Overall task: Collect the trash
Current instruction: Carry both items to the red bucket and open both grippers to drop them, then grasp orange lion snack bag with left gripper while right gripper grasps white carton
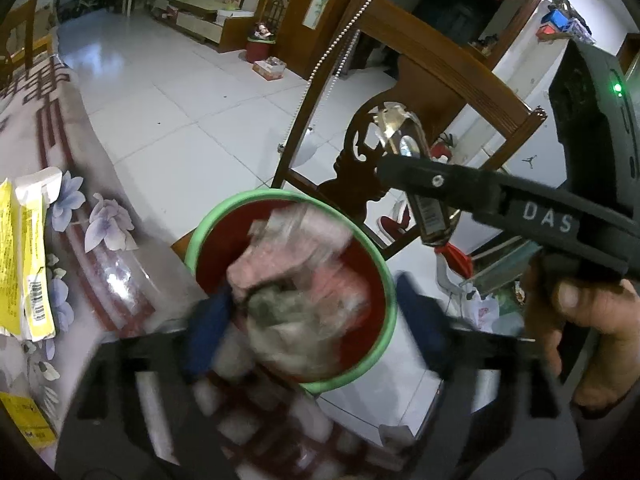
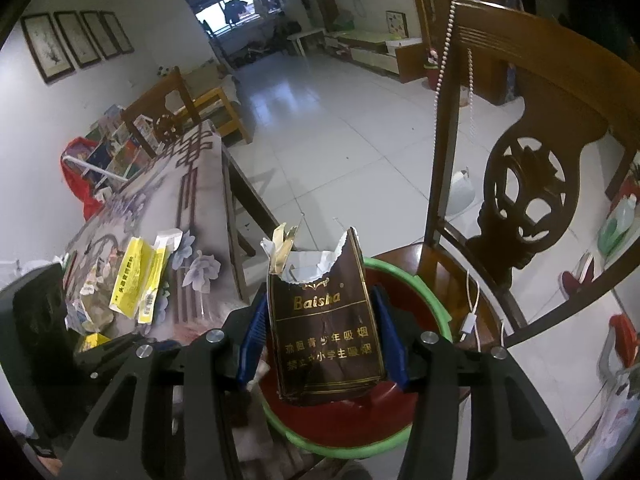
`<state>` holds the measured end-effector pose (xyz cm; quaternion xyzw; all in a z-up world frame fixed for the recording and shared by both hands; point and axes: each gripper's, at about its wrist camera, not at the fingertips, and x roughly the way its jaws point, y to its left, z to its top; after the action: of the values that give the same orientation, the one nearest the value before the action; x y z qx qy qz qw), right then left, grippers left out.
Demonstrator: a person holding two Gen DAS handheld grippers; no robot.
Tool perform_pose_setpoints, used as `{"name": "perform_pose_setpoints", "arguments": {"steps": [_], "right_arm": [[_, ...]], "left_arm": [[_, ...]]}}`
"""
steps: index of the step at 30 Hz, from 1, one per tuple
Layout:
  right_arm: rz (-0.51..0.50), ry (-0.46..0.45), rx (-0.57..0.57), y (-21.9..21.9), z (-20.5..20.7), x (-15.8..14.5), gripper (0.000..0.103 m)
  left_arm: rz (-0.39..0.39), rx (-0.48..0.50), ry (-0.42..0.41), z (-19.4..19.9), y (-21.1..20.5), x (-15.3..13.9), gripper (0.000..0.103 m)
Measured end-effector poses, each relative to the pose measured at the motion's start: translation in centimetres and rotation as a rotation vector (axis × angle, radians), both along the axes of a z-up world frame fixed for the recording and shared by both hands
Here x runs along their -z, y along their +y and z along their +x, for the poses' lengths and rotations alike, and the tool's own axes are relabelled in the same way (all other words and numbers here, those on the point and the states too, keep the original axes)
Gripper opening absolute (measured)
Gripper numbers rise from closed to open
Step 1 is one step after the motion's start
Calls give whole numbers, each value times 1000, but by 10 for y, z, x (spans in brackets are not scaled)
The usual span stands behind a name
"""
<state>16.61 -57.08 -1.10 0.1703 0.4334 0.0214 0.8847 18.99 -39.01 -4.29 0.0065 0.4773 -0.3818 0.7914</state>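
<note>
Left hand-held gripper (image 1: 312,320) has its blue pads spread wide, directly over the round red plastic bin with green rim (image 1: 390,280). A crumpled pinkish-grey wad of wrapper trash (image 1: 288,292) sits between the pads, motion-blurred; looks loose, not pinched. Judgement: it is dropping into the bin, so keep the jaws wide and centred over the opening so nothing catches the rim.

Right hand-held gripper (image 2: 324,336) is narrow, pads clamped on both sides of a torn dark-brown glossy cardboard cigarette pack with gold print (image 2: 324,332), upright, ragged white foil liner at top. It hangs above the bin, near its rim. Next step likely: move over the bin's centre before letting go; thin card is light and could flutter out.

Left of the bin, the flower-print counter (image 2: 192,216) carries a torn yellow paper carton (image 2: 132,284) and more scraps to collect. Beyond the bin, a carved dark wooden chair (image 2: 520,184), hard and polished, on a glossy white tile floor (image 2: 320,128).
</note>
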Motion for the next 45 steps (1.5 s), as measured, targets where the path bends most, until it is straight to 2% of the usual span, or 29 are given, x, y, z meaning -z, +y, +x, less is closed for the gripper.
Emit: {"name": "perform_pose_setpoints", "arguments": {"steps": [2, 4, 9, 13, 23, 30, 35, 39, 45], "right_arm": [[-2, -5, 5, 1, -1, -2, 64], [-38, -24, 17, 4, -2, -7, 82], [-87, -43, 43, 8, -2, -14, 96], [-115, -45, 39, 14, 0, -17, 96], [-105, -56, 0, 44, -3, -22, 96], [-144, -73, -48, 80, -15, -28, 96], [-177, -107, -97, 125, -25, -37, 96], [-213, -131, -190, 182, -34, -39, 96], [-226, -134, -346, 257, -41, -37, 96]], "left_arm": [[6, -2, 0, 0, 2, 0, 87], [17, -13, -22, -2, 3, -2, 94], [45, -40, -55, -7, 18, -7, 98], [56, -44, -77, -13, 27, -12, 98], [20, -94, -93, -34, 66, -33, 98], [33, -160, -147, -60, 122, -57, 98], [35, -237, -169, -76, 172, -72, 98], [49, -301, -182, -90, 221, -81, 98], [74, -410, -185, -106, 294, -77, 98]]}}
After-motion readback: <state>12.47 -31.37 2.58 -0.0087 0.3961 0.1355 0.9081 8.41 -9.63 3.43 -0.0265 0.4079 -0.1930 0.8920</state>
